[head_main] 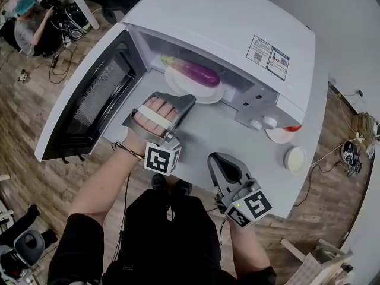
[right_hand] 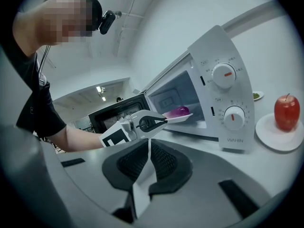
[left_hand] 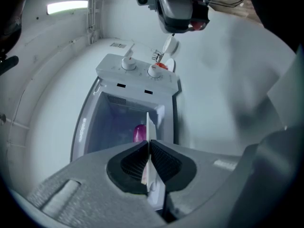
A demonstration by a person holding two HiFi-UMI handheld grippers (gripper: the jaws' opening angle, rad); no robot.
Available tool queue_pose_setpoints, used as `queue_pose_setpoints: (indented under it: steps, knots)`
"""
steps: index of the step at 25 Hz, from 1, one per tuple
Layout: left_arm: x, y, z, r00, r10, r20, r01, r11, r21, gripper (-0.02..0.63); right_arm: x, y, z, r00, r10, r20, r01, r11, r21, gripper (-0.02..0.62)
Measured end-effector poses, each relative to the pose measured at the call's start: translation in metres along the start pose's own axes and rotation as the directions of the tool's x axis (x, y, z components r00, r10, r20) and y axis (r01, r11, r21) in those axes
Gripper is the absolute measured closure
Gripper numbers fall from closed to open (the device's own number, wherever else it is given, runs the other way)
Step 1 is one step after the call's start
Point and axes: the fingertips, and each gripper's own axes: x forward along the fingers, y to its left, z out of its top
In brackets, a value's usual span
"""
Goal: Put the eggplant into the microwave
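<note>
A purple eggplant (head_main: pixel 199 73) lies on a white plate (head_main: pixel 209 94) at the mouth of the open microwave (head_main: pixel 225 22), with the plate's far part inside the chamber. My left gripper (head_main: pixel 185 100) is shut on the plate's near rim. In the left gripper view the plate (left_hand: pixel 148 125) shows edge-on between the pads, with the eggplant (left_hand: pixel 139 132) behind it. The right gripper view shows the left gripper (right_hand: pixel 161 120) holding the plate (right_hand: pixel 183 118) with the eggplant (right_hand: pixel 179 111) level at the opening. My right gripper (head_main: pixel 217 159) is shut and empty, low over the table in front of the microwave's control panel.
The microwave door (head_main: pixel 89 100) stands wide open to the left. A red apple (right_hand: pixel 286 111) sits on a small white saucer (right_hand: pixel 280 141) to the right of the microwave. A round white lid (head_main: pixel 295 158) lies near the table's right edge. A person sits far off at the upper left.
</note>
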Motion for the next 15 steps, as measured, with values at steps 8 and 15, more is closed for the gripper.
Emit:
queue_pose_setpoints:
  steps: [8, 15]
  knots:
    - [0.019, -0.006, -0.006, 1.000, -0.027, 0.000, 0.027, 0.999, 0.033, 0.586, 0.009, -0.011, 0.007, 1.000, 0.002, 0.004, -0.002, 1.000, 0.015, 0.572]
    - [0.031, -0.015, -0.011, 0.995, -0.101, -0.028, 0.101, 0.995, 0.025, 0.588, 0.008, -0.012, 0.011, 1.000, -0.004, -0.003, 0.004, 0.999, 0.036, 0.572]
